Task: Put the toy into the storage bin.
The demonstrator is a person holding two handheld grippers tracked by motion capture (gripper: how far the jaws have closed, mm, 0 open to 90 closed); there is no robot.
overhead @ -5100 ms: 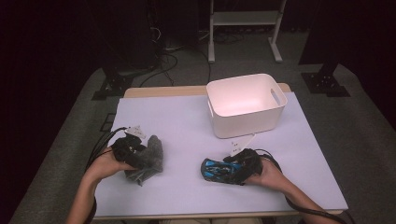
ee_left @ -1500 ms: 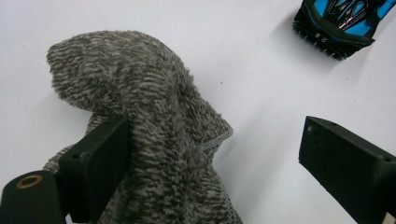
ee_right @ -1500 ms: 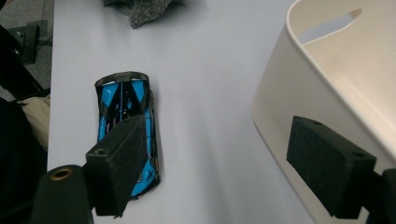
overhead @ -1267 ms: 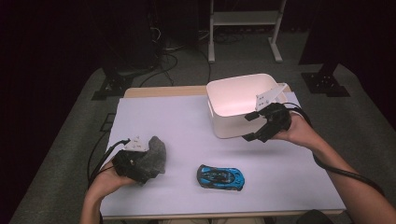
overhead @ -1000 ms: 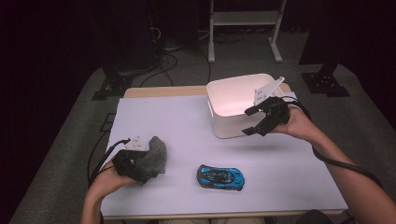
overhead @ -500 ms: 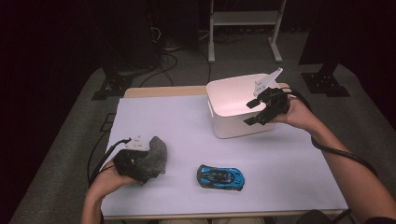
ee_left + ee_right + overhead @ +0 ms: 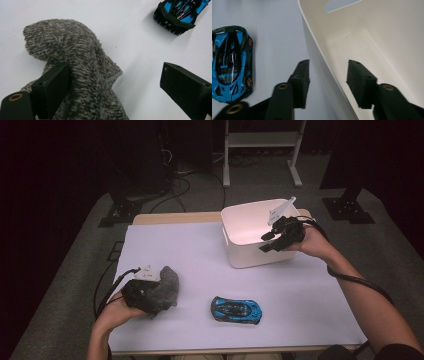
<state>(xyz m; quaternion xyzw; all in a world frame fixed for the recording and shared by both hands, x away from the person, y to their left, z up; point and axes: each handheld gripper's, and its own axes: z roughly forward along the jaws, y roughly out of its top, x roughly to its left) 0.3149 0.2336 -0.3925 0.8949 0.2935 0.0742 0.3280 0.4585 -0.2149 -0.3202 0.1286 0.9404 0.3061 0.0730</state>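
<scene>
On the left of the surface [image 7: 200,250], the left hand-held gripper [image 7: 145,292] rests low over a grey fuzzy cloth [image 7: 167,287]. In the left gripper view its jaws stand wide apart: the left jaw lies against the cloth's [image 7: 82,75] bunched fold, while the other jaw stands clear of it over bare surface, so the cloth is between the jaws at one side but not pinched.

Near the middle, toward the person's edge, a blue toy car [image 7: 236,310] lies flat on the surface, apart from both grippers.

To the right, the white bin [image 7: 250,252] stands at the far side. The right hand-held gripper [image 7: 272,240] is at the bin's right part, over its near wall. In the right gripper view its jaws straddle that wall [image 7: 322,75], one outside and one inside the bin. They have just been closing around it, but a gap shows on each side of the wall, so nothing is gripped yet.
</scene>
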